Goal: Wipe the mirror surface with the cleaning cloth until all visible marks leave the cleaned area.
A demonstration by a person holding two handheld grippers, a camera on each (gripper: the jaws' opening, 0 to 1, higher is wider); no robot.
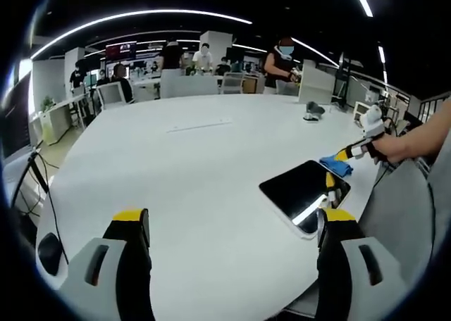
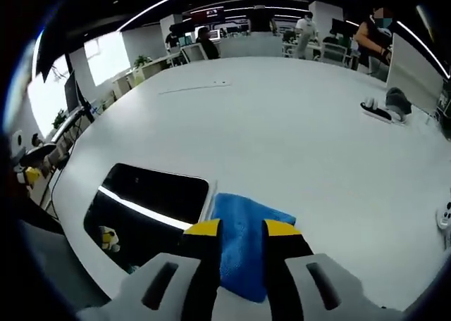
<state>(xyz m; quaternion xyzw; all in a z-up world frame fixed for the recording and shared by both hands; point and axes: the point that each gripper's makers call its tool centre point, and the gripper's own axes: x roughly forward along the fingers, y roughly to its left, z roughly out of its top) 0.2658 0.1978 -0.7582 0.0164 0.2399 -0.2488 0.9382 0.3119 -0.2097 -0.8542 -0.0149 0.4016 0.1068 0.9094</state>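
Two things are hard to read: the marks on the mirror (image 2: pixel 151 198), whose dark glass gives back only a ceiling-light streak and a small yellow reflection, and the near part of the blue cleaning cloth (image 2: pixel 246 240), hidden behind the right gripper (image 2: pixel 242 229). Its jaws stand a narrow gap apart with the cloth showing between them (whether they pinch it, I cannot tell). Mirror and cloth lie touching near the white table's (image 2: pixel 296 131) rounded edge, with broad bare tabletop beyond. In the left gripper view the left gripper (image 1: pixel 232 219) hovers wide open over the table, holding nothing, mirror (image 1: pixel 303 191) beside its right jaw.
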